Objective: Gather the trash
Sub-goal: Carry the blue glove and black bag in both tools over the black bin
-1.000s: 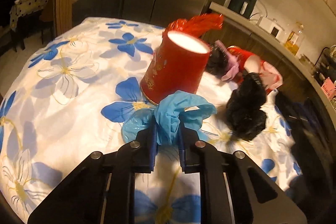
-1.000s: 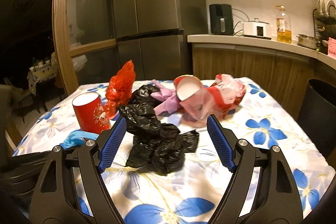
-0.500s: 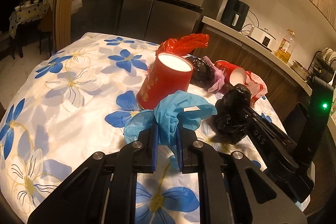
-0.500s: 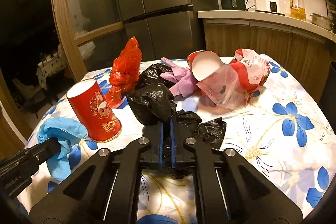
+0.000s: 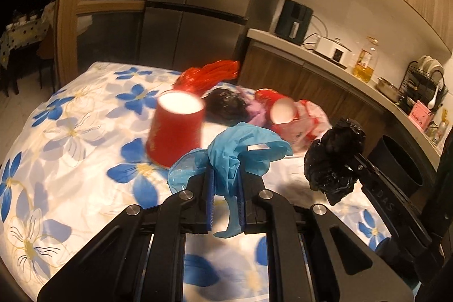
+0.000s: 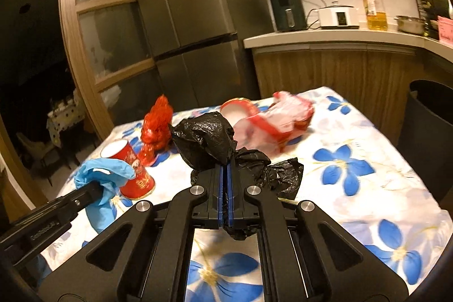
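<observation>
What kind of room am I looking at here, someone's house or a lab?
Most likely a home kitchen with a dining corner. A tall steel fridge stands behind a table under a blue-flowered cloth, and the counter carries a small white cooker, an oil bottle and a dish rack.

Both hand-held grippers (image 5: 225, 183) (image 6: 225, 183) clamped tight

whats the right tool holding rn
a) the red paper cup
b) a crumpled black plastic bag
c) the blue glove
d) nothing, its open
b: the right tool is shut on the crumpled black plastic bag, which bunches up above its pads, while the blue glove sits in the left tool.
</observation>
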